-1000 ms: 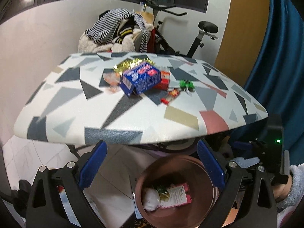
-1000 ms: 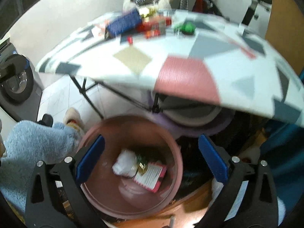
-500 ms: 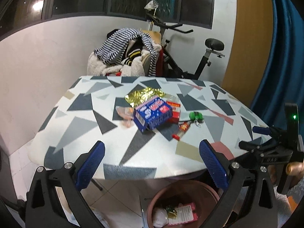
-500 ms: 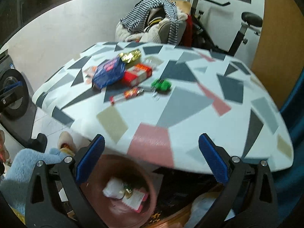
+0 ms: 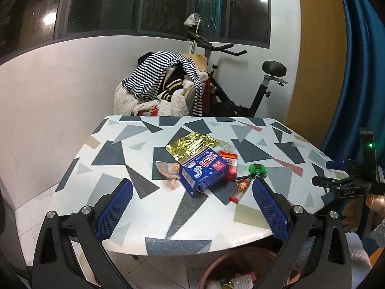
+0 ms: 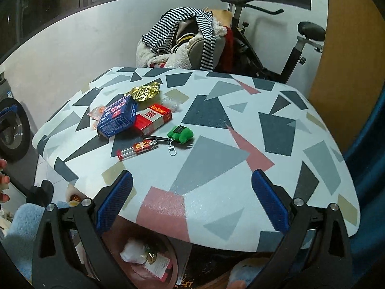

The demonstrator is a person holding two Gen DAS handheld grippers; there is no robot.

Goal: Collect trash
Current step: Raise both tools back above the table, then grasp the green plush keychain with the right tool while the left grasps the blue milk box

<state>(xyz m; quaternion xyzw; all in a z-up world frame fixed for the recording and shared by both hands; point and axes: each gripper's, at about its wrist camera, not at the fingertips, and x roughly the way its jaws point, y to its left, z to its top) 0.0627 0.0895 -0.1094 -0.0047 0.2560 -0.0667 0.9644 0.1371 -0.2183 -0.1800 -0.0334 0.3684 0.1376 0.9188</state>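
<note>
Trash lies mid-table: a blue box (image 5: pixel 204 171) (image 6: pixel 118 116), a red box (image 6: pixel 152 118) (image 5: pixel 228 163), a gold foil wrapper (image 5: pixel 192 145) (image 6: pixel 144 91), an orange wrapper (image 5: pixel 167 169) and a clear tube with a red cap (image 6: pixel 137 148) (image 5: pixel 239 189). A green plush keychain (image 6: pixel 180 134) (image 5: pixel 258 169) lies beside them. A pink bin (image 6: pixel 154 262) (image 5: pixel 240 269) under the table's near edge holds some trash. My left gripper (image 5: pixel 192 212) and right gripper (image 6: pixel 191 202) are open and empty, above the near edge. The right gripper also shows at the right of the left wrist view (image 5: pixel 346 183).
The table (image 6: pixel 240 192) has a geometric patterned top. Behind it stand a chair piled with clothes (image 5: pixel 166 89) and an exercise bike (image 5: pixel 240 91). A blue curtain (image 5: pixel 361 60) hangs at right. A washing machine (image 6: pixel 9 130) is at left.
Both grippers rose from above the bin under the table edge to above the tabletop. The trash items now sit closer ahead. Both stayed open and empty.
</note>
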